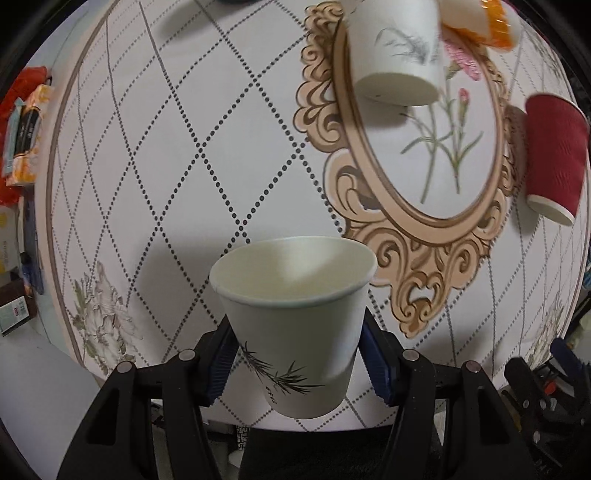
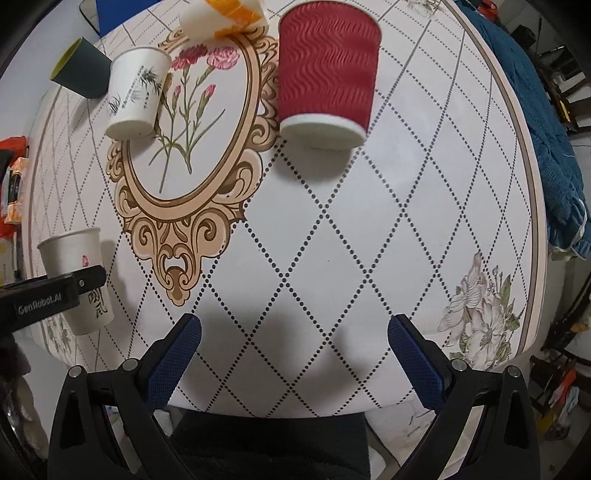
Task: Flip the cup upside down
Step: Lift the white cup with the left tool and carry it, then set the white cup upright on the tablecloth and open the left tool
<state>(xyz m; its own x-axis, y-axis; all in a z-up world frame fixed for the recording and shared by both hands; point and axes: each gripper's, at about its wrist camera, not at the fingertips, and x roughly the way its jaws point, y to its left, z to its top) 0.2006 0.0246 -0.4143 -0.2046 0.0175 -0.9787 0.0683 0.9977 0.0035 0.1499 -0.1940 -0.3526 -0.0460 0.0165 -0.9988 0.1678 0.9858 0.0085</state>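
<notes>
My left gripper (image 1: 295,350) is shut on a white paper cup with a bamboo print (image 1: 295,317). The cup is upright, mouth up, held near the table's front edge; its base looks slightly above the tabletop. The same cup shows in the right wrist view (image 2: 79,280) at the far left, with the left gripper's black finger across it. My right gripper (image 2: 293,354) is open and empty over the front of the table.
The round table (image 2: 332,229) carries several other cups, mouth down: a white bamboo-print cup (image 2: 135,98), a red ribbed cup (image 2: 327,79), an orange-and-white cup (image 2: 225,18) and a dark green cup (image 2: 79,68). A blue cloth (image 2: 546,122) lies off the right edge.
</notes>
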